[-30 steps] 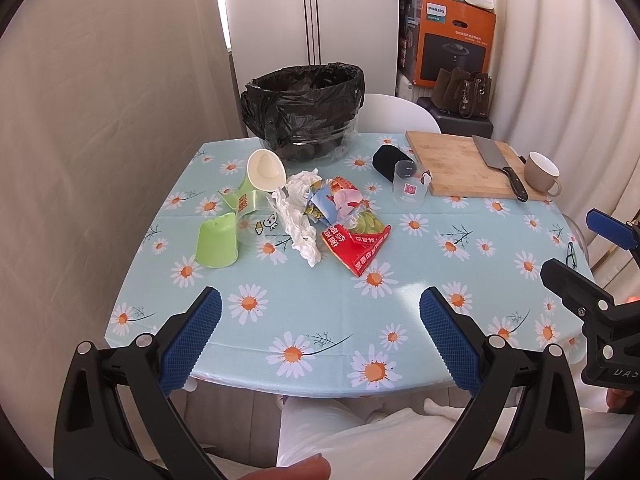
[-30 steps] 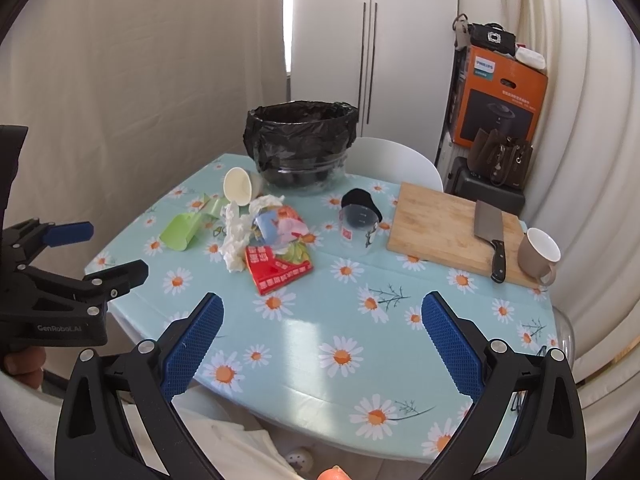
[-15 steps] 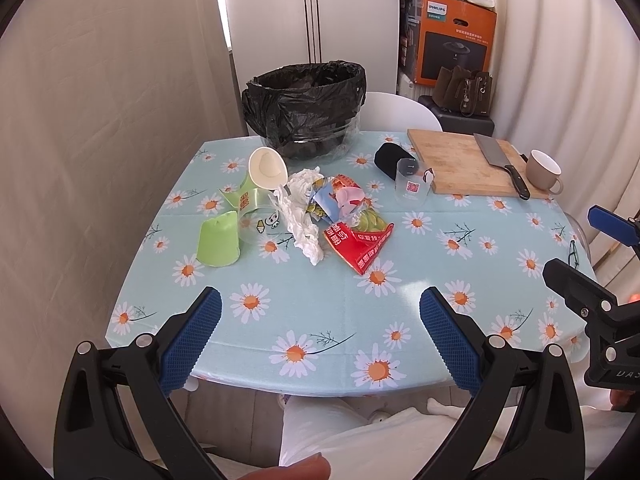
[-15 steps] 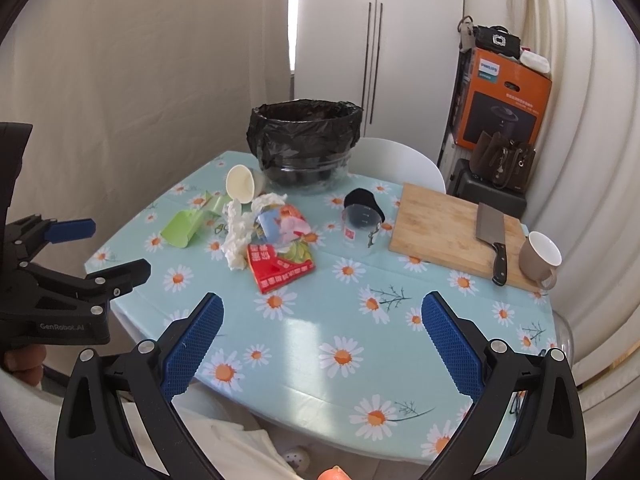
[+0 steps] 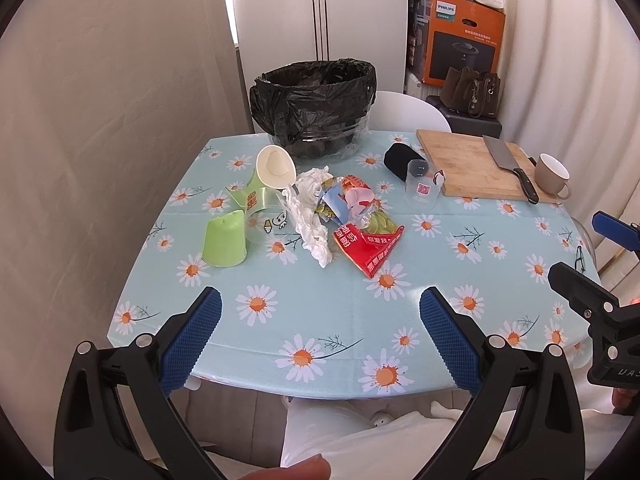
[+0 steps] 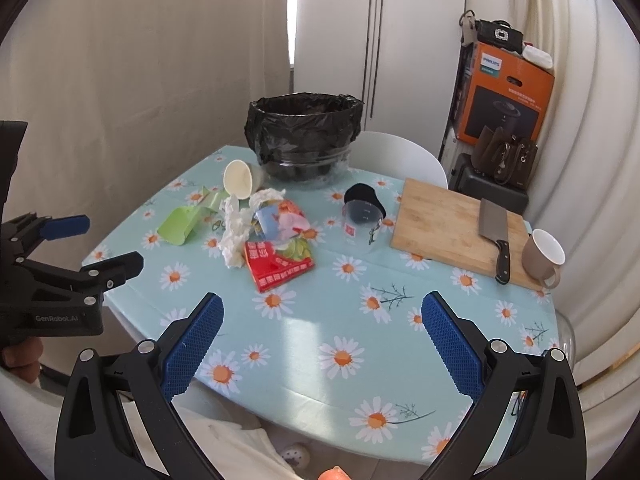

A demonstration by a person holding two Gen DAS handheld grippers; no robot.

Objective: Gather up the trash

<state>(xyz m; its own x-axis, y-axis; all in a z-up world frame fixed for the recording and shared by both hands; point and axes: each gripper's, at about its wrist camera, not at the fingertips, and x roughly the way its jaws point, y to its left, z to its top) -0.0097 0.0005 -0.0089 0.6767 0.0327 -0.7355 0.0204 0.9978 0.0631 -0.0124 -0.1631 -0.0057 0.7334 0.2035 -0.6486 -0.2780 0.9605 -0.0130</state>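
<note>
A pile of trash lies on the daisy tablecloth [image 5: 320, 312]: a green cup [image 5: 224, 240] upside down, a cream paper cup [image 5: 276, 168] on its side, crumpled white tissue [image 5: 308, 216], colourful wrappers [image 5: 348, 204] and a red packet [image 5: 368, 248]. Behind it stands a bin with a black bag [image 5: 314, 100]. My left gripper [image 5: 320, 334] is open and empty over the table's near edge. My right gripper [image 6: 322, 338] is open and empty, also short of the pile [image 6: 272, 236].
A clear measuring cup [image 5: 420, 184] and a black cup [image 5: 400, 158] lie right of the pile. A wooden board [image 5: 472, 168] with a cleaver [image 5: 508, 164] and a beige mug [image 5: 554, 174] sit at the far right. A white chair [image 5: 408, 114] stands behind the table.
Both grippers have drawn back and risen slightly from the table; the table looks a little farther away. Both stay open and empty.
</note>
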